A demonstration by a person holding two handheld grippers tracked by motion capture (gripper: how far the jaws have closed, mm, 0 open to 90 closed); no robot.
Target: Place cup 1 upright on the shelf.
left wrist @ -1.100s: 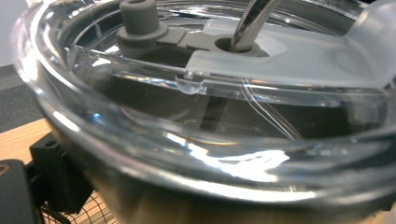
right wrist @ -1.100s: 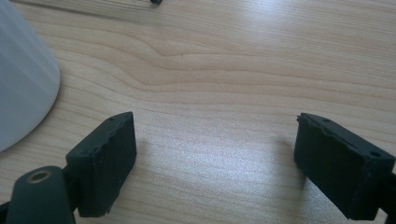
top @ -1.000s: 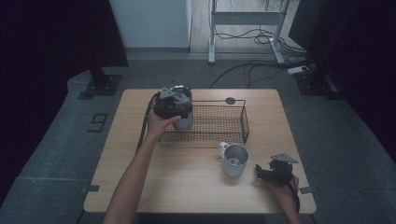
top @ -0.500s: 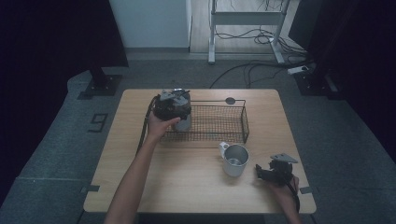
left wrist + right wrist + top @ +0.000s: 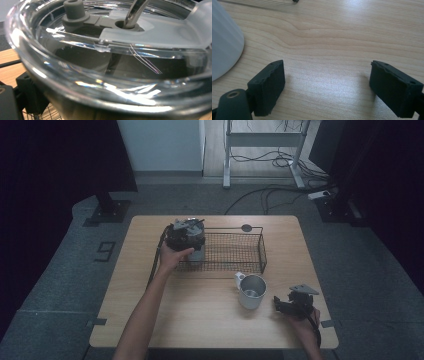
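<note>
My left gripper [image 5: 186,234] is at the left end of the black wire basket [image 5: 262,251], shut on a grey tumbler [image 5: 198,254] that stands inside it. In the left gripper view the tumbler's clear lid [image 5: 112,50] looms very close, with a metal straw [image 5: 133,12] through its hole and one black jaw against the wall at lower left. My right gripper [image 5: 278,303] rests low on the table at the front right, jaws wide apart over bare wood [image 5: 327,75]. A white mug [image 5: 251,291] stands just left of it, and its side [image 5: 224,45] shows in the right gripper view.
The wooden table [image 5: 200,320] has open room across its front left. A small dark round disc [image 5: 246,227] lies behind the basket. The left gripper's cable [image 5: 154,267] hangs beside the forearm. Dark floor, stands and cables surround the table.
The left gripper has sunk a little with the tumbler at the basket's left end. The right gripper and the mug have stayed where they were.
</note>
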